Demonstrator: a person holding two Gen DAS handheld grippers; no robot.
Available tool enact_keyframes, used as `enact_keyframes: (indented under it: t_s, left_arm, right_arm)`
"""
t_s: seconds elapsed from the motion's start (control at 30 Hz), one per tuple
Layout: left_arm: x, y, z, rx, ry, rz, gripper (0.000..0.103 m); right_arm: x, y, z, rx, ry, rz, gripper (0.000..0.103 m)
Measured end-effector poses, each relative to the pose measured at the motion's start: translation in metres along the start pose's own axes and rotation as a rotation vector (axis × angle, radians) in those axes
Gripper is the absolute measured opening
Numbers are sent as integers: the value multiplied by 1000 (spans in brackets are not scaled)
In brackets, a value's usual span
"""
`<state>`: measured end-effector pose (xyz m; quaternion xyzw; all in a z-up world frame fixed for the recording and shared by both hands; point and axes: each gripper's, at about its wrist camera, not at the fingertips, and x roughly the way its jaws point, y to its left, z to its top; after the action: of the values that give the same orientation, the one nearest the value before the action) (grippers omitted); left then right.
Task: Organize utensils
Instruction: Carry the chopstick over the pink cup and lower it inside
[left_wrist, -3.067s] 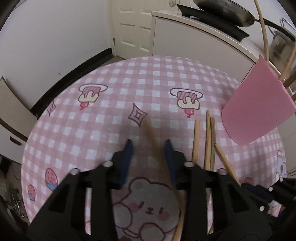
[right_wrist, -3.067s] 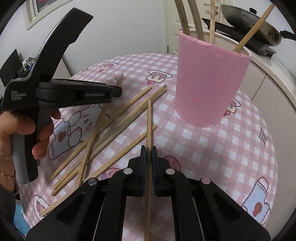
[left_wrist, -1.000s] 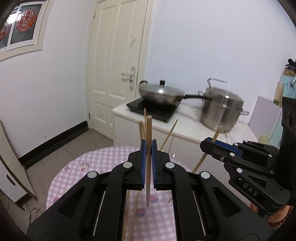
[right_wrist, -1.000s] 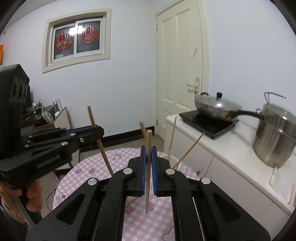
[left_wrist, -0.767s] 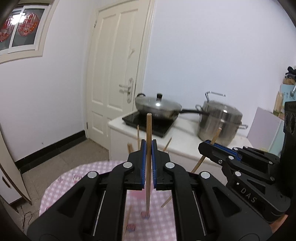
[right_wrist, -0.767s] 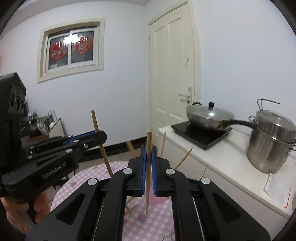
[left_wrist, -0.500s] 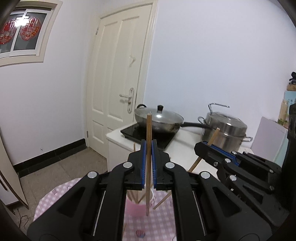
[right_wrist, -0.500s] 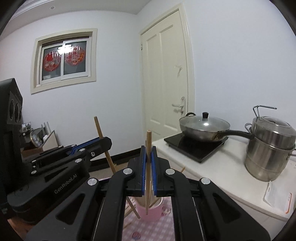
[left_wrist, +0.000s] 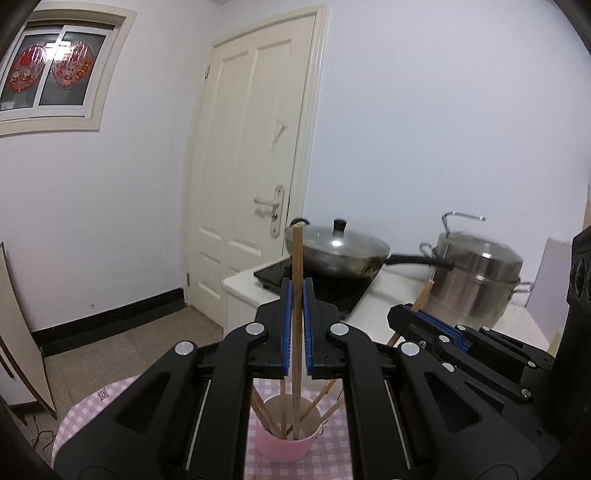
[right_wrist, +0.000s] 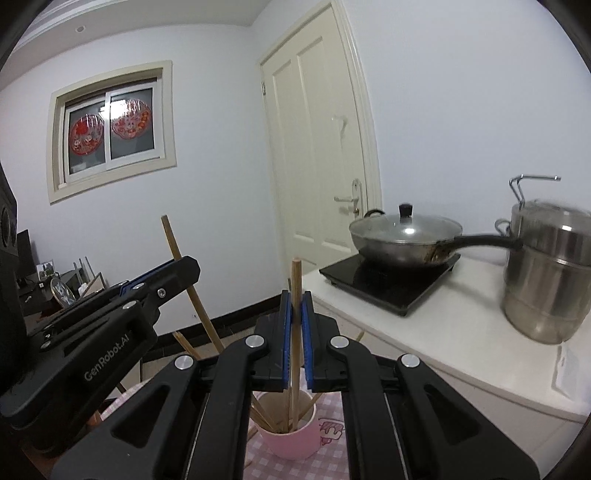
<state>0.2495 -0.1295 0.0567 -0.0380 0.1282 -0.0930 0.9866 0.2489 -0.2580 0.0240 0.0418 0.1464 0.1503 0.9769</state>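
1. Two grippers up over the table (left_wrist: 110, 397), each with one chopstick clamped upright between its fingers
2. Left gripper (left_wrist: 297, 321): blue pads pressed tight on a chopstick (left_wrist: 296, 258); stick near vertical, top end standing above the fingers, lower end reaching down into the mouth of the cup (left_wrist: 284, 448)
3. Right gripper (right_wrist: 295, 325): fingers closed hard on a second chopstick (right_wrist: 295, 288), also upright, lower end down at the cup (right_wrist: 295, 441) mouth; whether it touches the bottom, cannot tell
4. Cup: pink, upright on the pink checked cloth, directly below and ahead of both grippers; several chopsticks already inside, leaning outward against the rim
5. Left view: right gripper (left_wrist: 402, 321) seen at right, its stick slanting down toward the cup
6. Right view: left gripper (right_wrist: 184, 273) seen at left, its stick tilted, top end leaning away to the left
7. Behind the table: white counter (right_wrist: 443, 339) with a black hob (right_wrist: 388, 284), lidded wok (right_wrist: 402, 236) on it, steel pot (right_wrist: 546, 280) to its right
8. Back wall: cream door (right_wrist: 317, 147); window (right_wrist: 110, 129) with red paper cuts to its left
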Motion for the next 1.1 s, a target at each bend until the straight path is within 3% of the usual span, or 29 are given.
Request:
enact_keyframes:
  t_s: [0.6, 0.8, 1.1]
  left_arm:
    - [18, 1, -53, 92, 112, 14, 6]
    - [26, 5, -64, 96, 170, 11, 6]
    - [22, 10, -62, 70, 192, -9, 6]
  right_arm:
    - [29, -8, -52, 36, 133, -9, 4]
    - [29, -12, -58, 54, 128, -19, 4]
    - [26, -11, -58, 66, 138, -24, 5]
